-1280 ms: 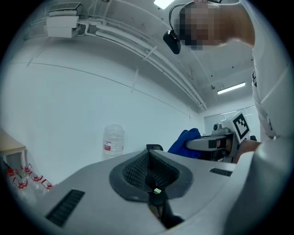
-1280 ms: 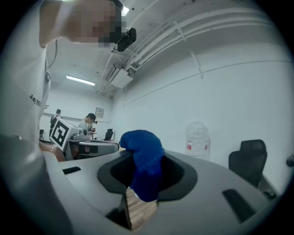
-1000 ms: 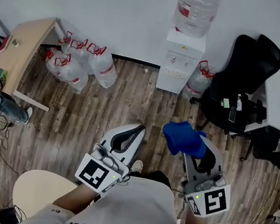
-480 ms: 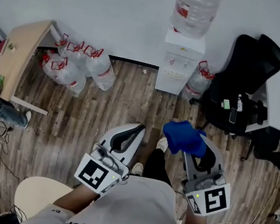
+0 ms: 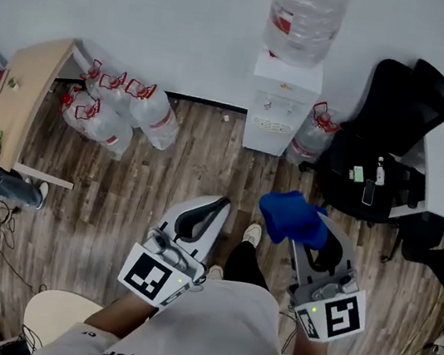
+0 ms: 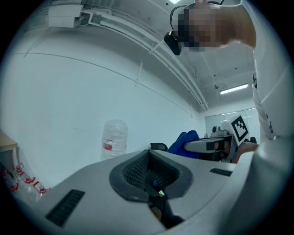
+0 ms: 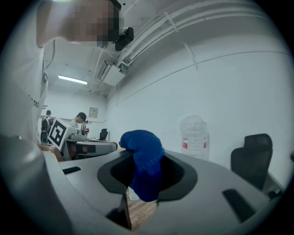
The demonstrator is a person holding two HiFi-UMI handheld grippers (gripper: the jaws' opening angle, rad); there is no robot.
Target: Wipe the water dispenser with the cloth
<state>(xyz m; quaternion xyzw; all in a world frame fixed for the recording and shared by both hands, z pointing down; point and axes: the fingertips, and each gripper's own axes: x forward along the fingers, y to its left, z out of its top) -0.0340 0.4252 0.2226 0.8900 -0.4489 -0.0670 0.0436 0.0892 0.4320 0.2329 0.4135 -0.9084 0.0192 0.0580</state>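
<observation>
- You are holding both grippers out in front of your chest, marker cubes toward you and jaws pointing away over the wood floor [image 5: 182, 166].
- Your left gripper [image 5: 210, 208] is carrying nothing; in the left gripper view its jaws [image 6: 154, 183] are lying pressed together along a thin seam.
- Your right gripper [image 5: 311, 234] is clamping the blue cloth [image 5: 290, 217]; in the right gripper view the cloth [image 7: 143, 158] is sitting pinched between the jaws and bulging up and out over their tips, with floor planks showing through the narrow gap below it.
- The two grippers are staying side by side and apart, neither touching the other.
- One of your shoes [image 5: 252, 234] is showing on the floor between them, just past your shirt.
- The water dispenser [image 5: 279, 106] is standing well beyond the cloth, against the white wall, a little left of the right gripper's line; the cloth is not touching it.
- A large clear bottle [image 5: 305, 14] is sitting upside down on top of the dispenser; it is also showing in the left gripper view [image 6: 114, 137] and the right gripper view [image 7: 195, 135].
- A spare jug [image 5: 309, 136] is leaning just beside the dispenser's right side, and a cluster of jugs [image 5: 124, 106] is lying to its left along the wall.
- A black office chair [image 5: 381, 132] is standing right of the dispenser, and a wooden table [image 5: 27, 85] is sitting at the far left.
</observation>
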